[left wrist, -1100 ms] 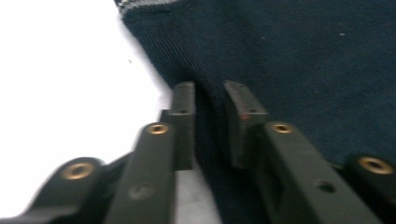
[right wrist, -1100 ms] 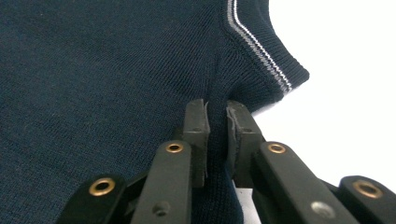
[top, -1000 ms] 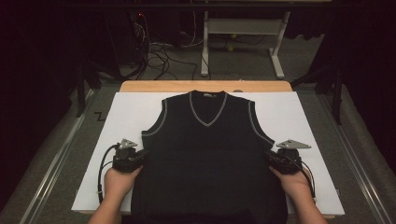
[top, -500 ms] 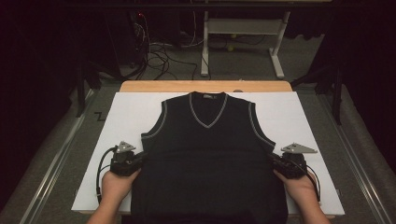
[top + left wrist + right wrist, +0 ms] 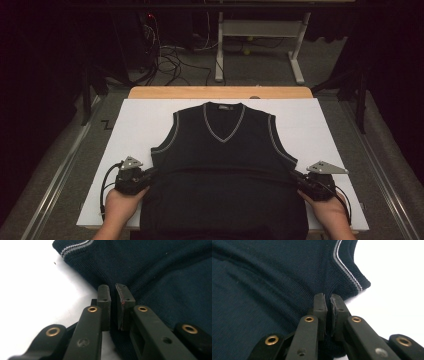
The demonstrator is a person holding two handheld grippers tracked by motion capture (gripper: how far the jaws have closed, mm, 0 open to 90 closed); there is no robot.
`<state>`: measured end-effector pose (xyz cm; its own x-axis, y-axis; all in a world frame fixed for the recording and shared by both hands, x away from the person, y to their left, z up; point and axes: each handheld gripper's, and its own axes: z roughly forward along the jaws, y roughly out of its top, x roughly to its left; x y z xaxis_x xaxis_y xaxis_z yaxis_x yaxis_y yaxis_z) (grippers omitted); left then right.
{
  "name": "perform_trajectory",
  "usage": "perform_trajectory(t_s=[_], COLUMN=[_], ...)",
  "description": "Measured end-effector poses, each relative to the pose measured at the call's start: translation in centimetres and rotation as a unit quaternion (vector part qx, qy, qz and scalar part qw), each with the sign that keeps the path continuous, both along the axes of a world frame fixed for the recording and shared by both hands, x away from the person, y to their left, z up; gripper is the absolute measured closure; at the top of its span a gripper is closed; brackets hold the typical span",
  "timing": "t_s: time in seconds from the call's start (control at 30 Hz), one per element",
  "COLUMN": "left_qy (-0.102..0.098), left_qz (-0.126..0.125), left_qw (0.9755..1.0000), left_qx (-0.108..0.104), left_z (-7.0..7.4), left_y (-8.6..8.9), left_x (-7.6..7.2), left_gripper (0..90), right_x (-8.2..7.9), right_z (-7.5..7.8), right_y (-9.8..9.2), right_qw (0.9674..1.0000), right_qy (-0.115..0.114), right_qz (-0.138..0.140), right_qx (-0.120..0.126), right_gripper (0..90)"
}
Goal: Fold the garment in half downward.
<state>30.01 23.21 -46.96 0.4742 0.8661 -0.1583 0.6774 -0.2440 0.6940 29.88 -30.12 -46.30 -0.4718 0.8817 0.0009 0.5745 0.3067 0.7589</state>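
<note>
A dark navy sleeveless V-neck vest (image 5: 222, 150) with grey trim lies flat on a white board (image 5: 135, 120), neck to the far side. My left gripper (image 5: 147, 176) is shut on the vest's left side edge just below the armhole. In the left gripper view the pads (image 5: 103, 293) pinch the knit (image 5: 155, 267) at the gripper's tip (image 5: 113, 288). My right gripper (image 5: 295, 177) is shut on the right side edge below the other armhole, as the right gripper view shows at its tip (image 5: 327, 298) against the cloth (image 5: 267, 277). A raised crease (image 5: 225, 171) runs across the vest between the two grippers.
The white board rests on a wooden table (image 5: 165, 92). Bare board lies on either side of the vest. Behind the table are floor cables (image 5: 170, 55) and a pale desk frame (image 5: 260, 30). A metal rail (image 5: 55, 175) runs along the left.
My right gripper has drawn a little outward and toward the near edge with the vest's side in it. The left has hardly shifted. The crease across the vest is more marked.
</note>
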Motion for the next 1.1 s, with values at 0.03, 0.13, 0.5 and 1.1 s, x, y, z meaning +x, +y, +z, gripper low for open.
perform_trajectory(t_s=[0.03,0.13,0.5,1.1], left_qy=[0.001,0.001,-0.005,-0.001], left_qz=[-0.007,-0.013,-0.031,-0.050], left_qw=[1.0000,0.9999,0.9995,0.9987], left_qx=[0.005,0.009,-0.004,-0.007], left_z=[0.0,0.1,0.7,0.7], left_y=[-0.1,-0.2,0.3,0.5], left_x=[-0.5,-1.0,-4.0,-6.7], left_gripper=[79.3,79.2,79.2,78.9], right_x=[-0.5,-1.3,-3.1,-5.4], right_z=[0.0,0.1,0.2,0.3], right_y=[-0.2,-0.5,-1.0,-1.5], right_qw=[1.0000,1.0000,0.9999,0.9997], right_qy=[-0.002,-0.003,-0.006,-0.007], right_qz=[0.002,0.005,0.011,0.016], right_qx=[0.001,0.004,0.011,0.014], right_gripper=[84.7,84.7,84.7,84.7])
